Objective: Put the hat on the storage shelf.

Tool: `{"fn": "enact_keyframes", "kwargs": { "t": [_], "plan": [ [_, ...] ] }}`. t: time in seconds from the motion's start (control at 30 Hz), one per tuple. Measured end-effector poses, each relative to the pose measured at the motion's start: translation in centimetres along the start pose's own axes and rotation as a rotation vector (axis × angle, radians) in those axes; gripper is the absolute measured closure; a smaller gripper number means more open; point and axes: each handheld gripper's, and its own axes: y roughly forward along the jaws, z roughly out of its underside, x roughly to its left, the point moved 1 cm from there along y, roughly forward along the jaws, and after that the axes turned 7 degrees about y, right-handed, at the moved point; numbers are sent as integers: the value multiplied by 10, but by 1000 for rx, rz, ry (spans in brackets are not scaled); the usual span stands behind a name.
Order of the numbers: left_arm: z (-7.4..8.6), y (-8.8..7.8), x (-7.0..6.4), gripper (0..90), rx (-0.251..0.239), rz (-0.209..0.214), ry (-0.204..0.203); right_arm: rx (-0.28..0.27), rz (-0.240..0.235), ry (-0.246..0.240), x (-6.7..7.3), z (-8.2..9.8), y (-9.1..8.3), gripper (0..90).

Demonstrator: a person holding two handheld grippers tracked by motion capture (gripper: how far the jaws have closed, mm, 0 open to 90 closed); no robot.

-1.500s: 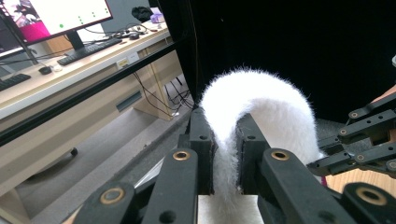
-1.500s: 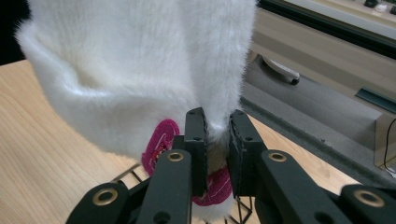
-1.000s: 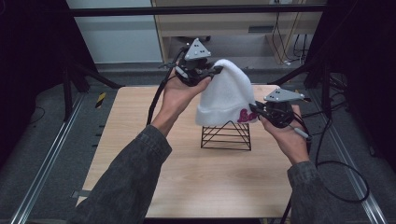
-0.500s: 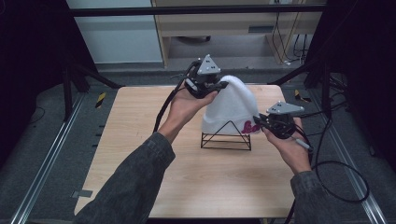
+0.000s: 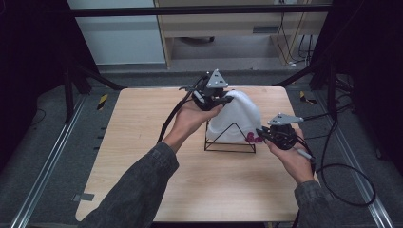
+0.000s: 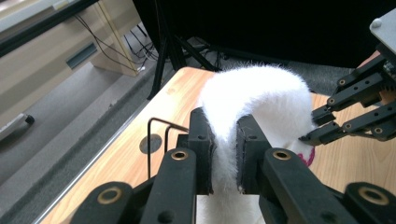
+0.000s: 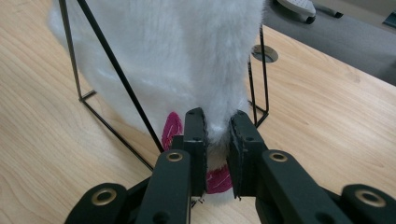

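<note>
A fluffy white cloth [image 5: 236, 118] with pink marks [image 5: 253, 138] hangs over a black wire stand [image 5: 230, 141] near the middle of the wooden table [image 5: 142, 156]. My left gripper [image 5: 229, 100] is shut on the cloth's upper edge [image 6: 223, 154], at the back left of the stand. My right gripper [image 5: 260, 133] is shut on the cloth's lower pink-marked end [image 7: 216, 135] at the stand's right side. In the left gripper view, the right gripper [image 6: 312, 135] shows at the right, touching the white cloth [image 6: 261, 93]. The stand's wires [image 7: 112, 70] cross in front of the cloth in the right gripper view.
Black cables [image 5: 332, 166] trail off the table's right side. A round hole [image 7: 265, 53] in the tabletop lies behind the stand. A cabinet [image 5: 228, 28] and dark frame legs [image 5: 76, 76] stand beyond the far edge.
Both grippers have lowered the cloth further onto the wire stand. The left gripper moved right and down; the right gripper dropped toward the table.
</note>
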Motion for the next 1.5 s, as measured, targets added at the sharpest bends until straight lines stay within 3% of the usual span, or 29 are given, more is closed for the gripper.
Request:
{"fn": "enact_keyframes", "kwargs": {
  "t": [0.37, 0.87, 0.97, 1.0, 1.27, 1.33, 1.37, 1.43, 1.5],
  "plan": [
    [16, 8, -5, 790, 29, 35, -10, 43, 1, 11, -3, 12, 9, 788],
    [26, 14, -7, 770, 50, 54, -28, 69, 5, 9, 2, 20, 15, 758],
    [30, 15, -9, 750, 63, 63, -21, 49, 1, 25, 2, 20, 12, 723],
    [31, 16, -10, 744, 62, 58, -19, 43, 14, 28, 2, 20, 10, 671],
    [32, 15, -10, 706, 56, 50, -34, 17, 32, 55, 2, 21, 3, 609],
    [32, 13, -9, 655, 58, 44, -37, 14, 34, 52, 3, 22, 0, 582],
    [32, 8, -8, 555, 55, 36, -53, 13, 35, 51, 4, 24, -3, 546],
    [32, 2, -7, 472, 48, 33, -62, 5, 39, 57, 5, 26, -6, 512],
    [31, -2, -7, 436, 40, 28, -65, 3, 42, 61, 5, 28, -7, 497]
  ]
}}
